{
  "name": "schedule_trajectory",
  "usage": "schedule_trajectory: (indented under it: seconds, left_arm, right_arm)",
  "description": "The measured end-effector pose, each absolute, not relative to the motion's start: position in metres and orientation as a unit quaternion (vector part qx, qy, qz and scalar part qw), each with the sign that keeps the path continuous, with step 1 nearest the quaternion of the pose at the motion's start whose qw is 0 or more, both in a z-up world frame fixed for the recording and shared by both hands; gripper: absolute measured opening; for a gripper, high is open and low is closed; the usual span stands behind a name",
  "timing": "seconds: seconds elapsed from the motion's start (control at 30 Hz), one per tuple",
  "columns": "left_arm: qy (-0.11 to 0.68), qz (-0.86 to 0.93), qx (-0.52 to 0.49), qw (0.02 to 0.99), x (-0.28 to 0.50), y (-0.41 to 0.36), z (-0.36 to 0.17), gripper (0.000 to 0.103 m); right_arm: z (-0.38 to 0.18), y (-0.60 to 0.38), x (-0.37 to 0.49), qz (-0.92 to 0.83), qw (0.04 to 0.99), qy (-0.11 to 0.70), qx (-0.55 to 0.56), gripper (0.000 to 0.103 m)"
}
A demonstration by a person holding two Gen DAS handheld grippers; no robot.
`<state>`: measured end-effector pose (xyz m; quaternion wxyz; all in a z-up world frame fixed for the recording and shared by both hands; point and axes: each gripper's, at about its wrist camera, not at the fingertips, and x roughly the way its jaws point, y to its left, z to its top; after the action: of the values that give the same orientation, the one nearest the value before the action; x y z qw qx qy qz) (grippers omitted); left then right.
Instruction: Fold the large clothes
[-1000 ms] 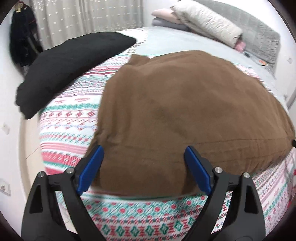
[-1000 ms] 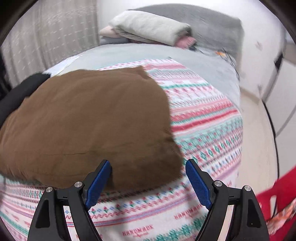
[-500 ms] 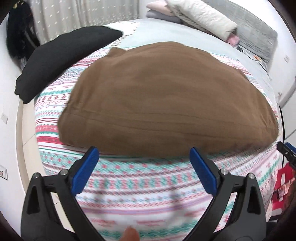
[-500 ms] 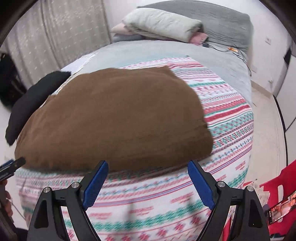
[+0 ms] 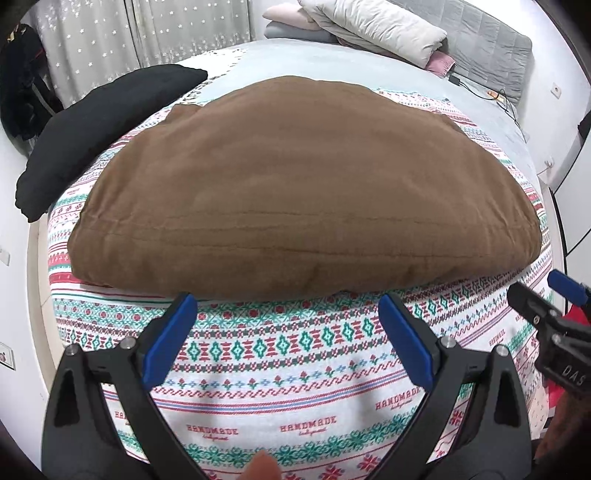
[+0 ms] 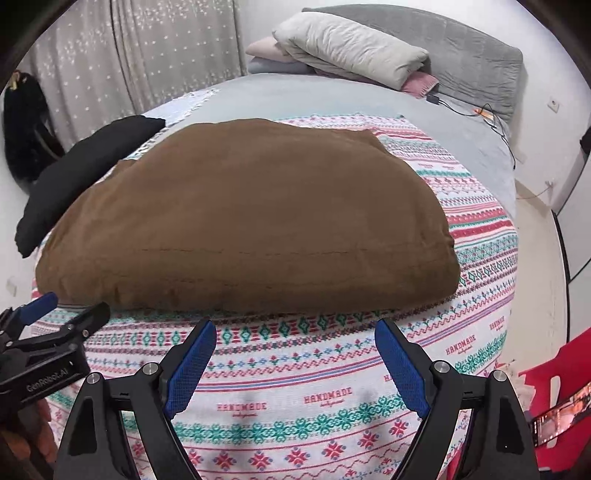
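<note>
Bed (image 5: 436,99) first: one, filling both views, topped by one patterned spread (image 5: 295,369) with grey sheet beyond. One brown garment (image 5: 295,192) on that spread, already doubled into a thick slab, long axis running left to right across both views, near fold edge facing the claws. One black garment (image 5: 99,122) off to the far left, touching the bed edge, apart from the brown one or nearly so; cannot tell whether folded. Pillows (image 5: 373,26) stacked at the head, count unclear, perhaps three. One red thing (image 6: 554,398) at the right edge, off the bed.

Two claws. Left claw (image 5: 288,321): released, jaws wide, nothing between them, just short of the brown fold edge, roughly at its middle. Right claw (image 6: 295,343): likewise released and empty, also near the fold edge, slightly right of its middle. Both over bare spread, not touching cloth. Each visible at the side of the other's view.

Judged: brown garment lies straight ahead of both claws, neither clearly nearer. Another fold, if any, likely across the long axis, so a shift toward the ends wanted, left claw to the left end, right to the right.
</note>
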<state>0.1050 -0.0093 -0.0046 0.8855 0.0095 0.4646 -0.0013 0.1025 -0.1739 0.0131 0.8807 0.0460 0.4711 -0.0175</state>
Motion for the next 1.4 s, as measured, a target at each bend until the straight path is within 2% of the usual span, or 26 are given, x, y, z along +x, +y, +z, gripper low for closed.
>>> schedule_trajectory:
  seconds: [1.4]
  left_arm:
    - [0.462,-0.005,0.01,0.887,0.101,-0.019,-0.003,0.098]
  right_arm:
    - [-0.001,-0.185,0.109,-0.011,0.873,0.485,0.039,0.089]
